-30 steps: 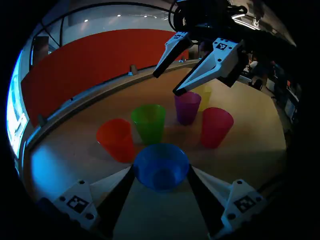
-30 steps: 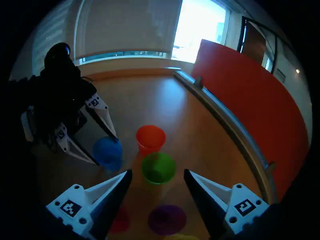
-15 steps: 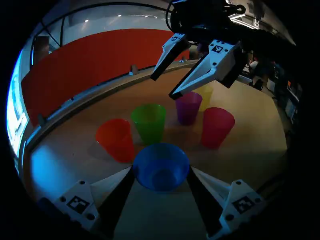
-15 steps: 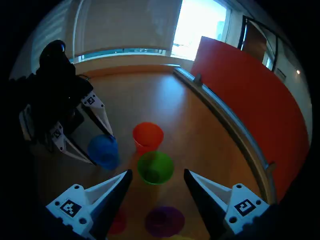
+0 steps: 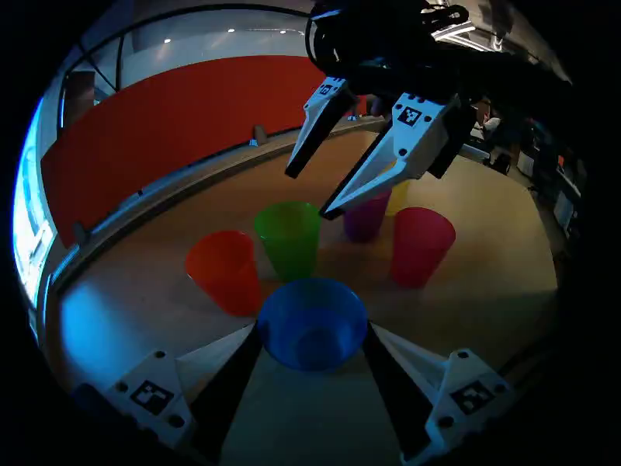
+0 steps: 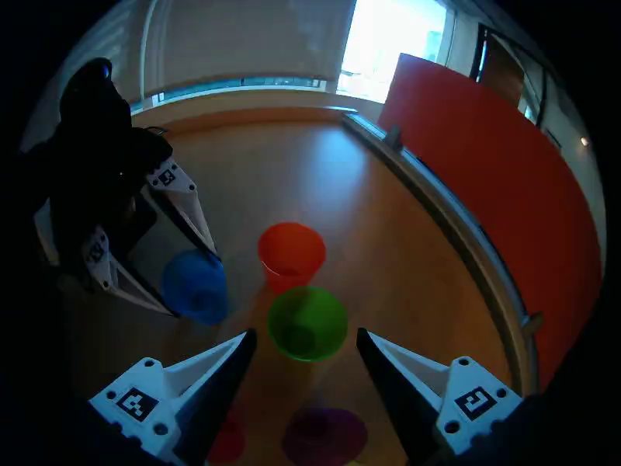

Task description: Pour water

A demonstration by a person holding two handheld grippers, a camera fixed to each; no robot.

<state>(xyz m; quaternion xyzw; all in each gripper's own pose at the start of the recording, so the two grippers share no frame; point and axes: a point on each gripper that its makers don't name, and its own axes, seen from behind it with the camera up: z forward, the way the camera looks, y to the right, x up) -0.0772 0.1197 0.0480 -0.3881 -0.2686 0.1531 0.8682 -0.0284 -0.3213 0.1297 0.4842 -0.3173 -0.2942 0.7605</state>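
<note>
Left gripper view, from the left: a translucent orange plastic cup (image 5: 225, 270) stands on the pale wooden bench (image 5: 481, 287), and just beside it is a translucent green plastic cup (image 5: 289, 237). Nearest the camera, a translucent blue plastic cup (image 5: 312, 325) sits between the fingers of the left tool (image 5: 310, 329). They press its wall from both sides, so I judge it grasped (whether it holds water, or rests on the bench, I cannot tell). Further right are a purple plastic cup (image 5: 363, 221), a yellow plastic cup (image 5: 399, 198) partly behind it, and a magenta plastic cup (image 5: 419, 245). Above the green cup hangs the right tool (image 5: 305, 196), released and empty, its fingers spread wide. The right gripper view agrees: the green cup lies ahead between its parted fingers, untouched. The step in hand looks like taking the green cup as the receiver. To do it well, the right tool should come straight down, straddle the wall below the rim and squeeze gently, since thin plastic will likely flex. The orange and purple neighbours stand close and could be knocked. The blue cup should be held upright until the receiver is steady, then tipped slowly with its lip over the green mouth.
</note>
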